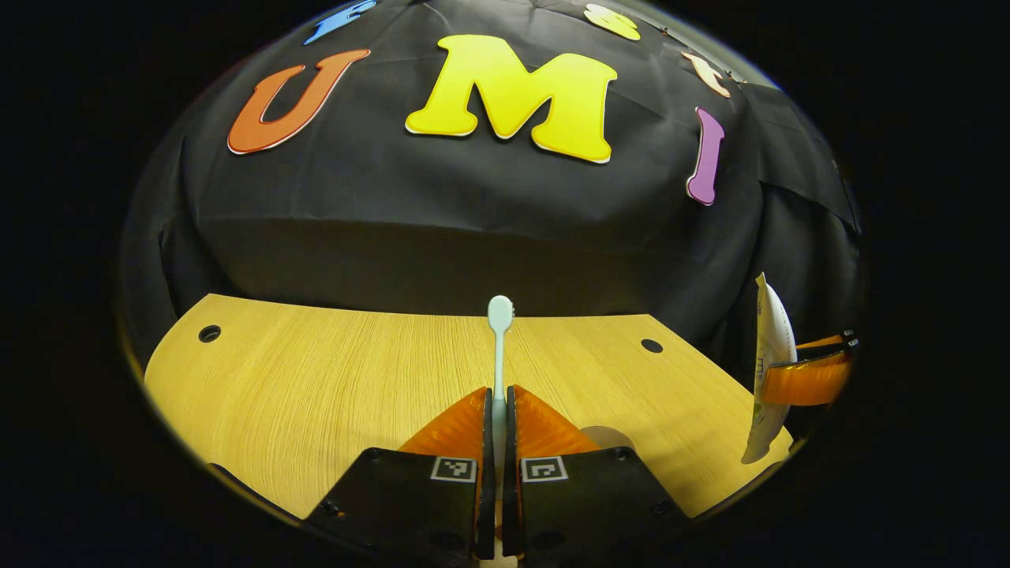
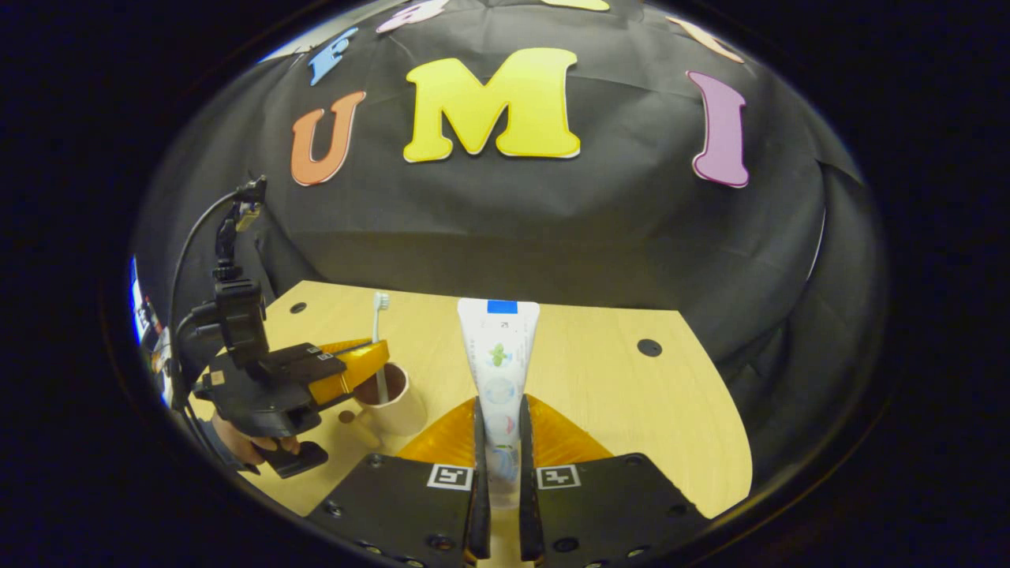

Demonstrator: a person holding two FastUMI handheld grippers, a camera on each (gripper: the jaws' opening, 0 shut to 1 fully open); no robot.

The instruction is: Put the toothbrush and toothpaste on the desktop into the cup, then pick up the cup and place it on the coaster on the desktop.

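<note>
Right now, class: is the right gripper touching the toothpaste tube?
Touching. The right gripper view shows the right gripper with both fingers pressed on the toothpaste tube, held upright.

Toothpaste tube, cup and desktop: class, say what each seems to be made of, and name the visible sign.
Toothpaste tube: probably soft plastic, smooth and slightly glossy; its top end is a flat crimped seam.
Cup: plastic or glazed ceramic, hard to tell; smooth pale outside, darker inside.
Desktop: looks like light wood or wood-look laminate; fine straight grain lines, matte, with round holes.
</note>
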